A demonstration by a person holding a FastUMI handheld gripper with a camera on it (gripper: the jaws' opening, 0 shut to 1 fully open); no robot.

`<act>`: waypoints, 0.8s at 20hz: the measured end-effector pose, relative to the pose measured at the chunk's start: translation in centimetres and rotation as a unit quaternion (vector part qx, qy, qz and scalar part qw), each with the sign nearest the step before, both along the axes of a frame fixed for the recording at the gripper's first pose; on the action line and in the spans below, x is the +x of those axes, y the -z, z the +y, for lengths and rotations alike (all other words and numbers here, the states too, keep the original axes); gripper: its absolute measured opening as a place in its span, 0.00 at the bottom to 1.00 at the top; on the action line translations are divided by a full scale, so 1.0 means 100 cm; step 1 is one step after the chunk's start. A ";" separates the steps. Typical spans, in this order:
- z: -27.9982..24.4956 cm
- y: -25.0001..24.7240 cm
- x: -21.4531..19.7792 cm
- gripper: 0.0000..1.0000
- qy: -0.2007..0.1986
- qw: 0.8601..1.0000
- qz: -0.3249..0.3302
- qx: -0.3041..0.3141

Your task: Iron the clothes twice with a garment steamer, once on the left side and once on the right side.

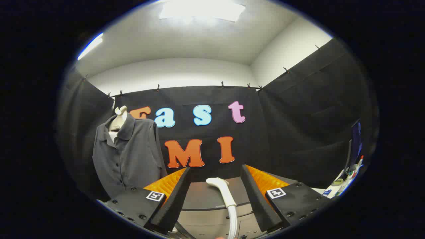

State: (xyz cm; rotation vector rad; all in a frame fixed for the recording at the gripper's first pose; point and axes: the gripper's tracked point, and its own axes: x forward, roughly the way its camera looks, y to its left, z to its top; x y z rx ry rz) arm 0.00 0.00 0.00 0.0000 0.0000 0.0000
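**Steamer pickup: approach position**

Hand-held gripper (215, 186) status: fingers spread wide, holding nothing. Both fingers are wedge-shaped, with a foam-like matte inner face and a ribbed outer face; a square printed marker sits on each finger base.

Garment steamer (223, 192) position: between the fingers, touching neither. The body is a smooth, curved white plastic handle with a rounded head pointing away from the fingers. A white hose (233, 220) runs from its lower end back toward the gripper base. The steamer rests on a grey worktop (202, 196) with a smooth, flat surface.

Shirt (127, 154) position: beyond and to the left of the steamer, hung on a pale mannequin bust (119, 121). The fabric is dark grey, soft and loosely draped, with a collar and a button placket.

Faults to anticipate, as a judgement:
- Slip on closing. Cause: smooth, rounded handle gripped off-centre.
- Drag during lift. Cause: hose snagging or pulling the head off line.
- Missed pass. Cause: loose fabric swinging away from the steamer head.
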 end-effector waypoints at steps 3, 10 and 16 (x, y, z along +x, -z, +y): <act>0.015 -0.019 -0.029 0.96 0.036 0.998 0.014 -0.046; 0.021 -0.034 -0.036 0.97 0.029 0.998 0.029 -0.038; -0.016 -0.002 0.003 0.98 0.013 1.000 0.023 -0.008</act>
